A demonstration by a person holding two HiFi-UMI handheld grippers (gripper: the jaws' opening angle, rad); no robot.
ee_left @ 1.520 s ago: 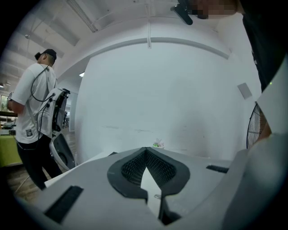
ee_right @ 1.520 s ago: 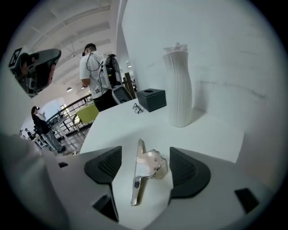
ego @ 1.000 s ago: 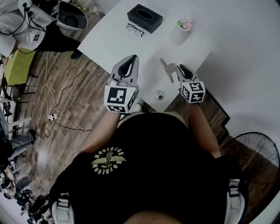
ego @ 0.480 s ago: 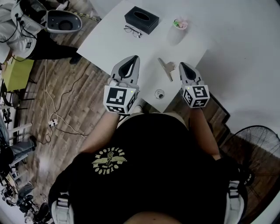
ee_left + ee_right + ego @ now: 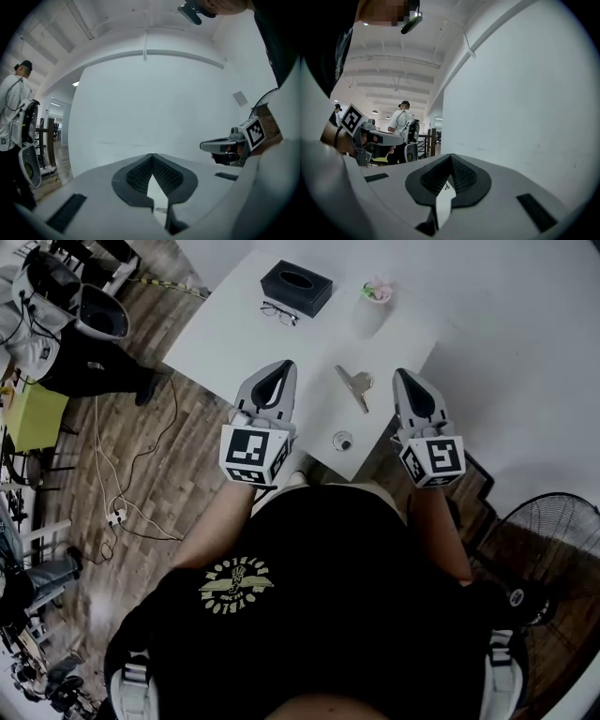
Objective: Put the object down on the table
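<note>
A tan metal clip (image 5: pixel 353 385) lies flat on the white table (image 5: pixel 234 334), near its front edge, with nothing touching it. My right gripper (image 5: pixel 402 374) hovers just right of the clip and apart from it, jaws shut and empty; in its own view (image 5: pixel 451 156) the tips meet against a white wall. My left gripper (image 5: pixel 284 364) hangs over the table's front left, well left of the clip. Its jaws (image 5: pixel 151 155) are also shut with nothing between them. Each gripper view shows the other gripper off to the side.
A black tissue box (image 5: pixel 296 287), a pair of glasses (image 5: pixel 279 312) and a cup with something pink (image 5: pixel 376 292) stand at the table's far side. A small round object (image 5: pixel 342 441) lies by the near edge. A fan (image 5: pixel 553 540) stands at the right. Cables cross the wooden floor at the left.
My right gripper has drawn away from the clip, up and to the right, leaving it lying on the table. The left gripper has hardly moved.
</note>
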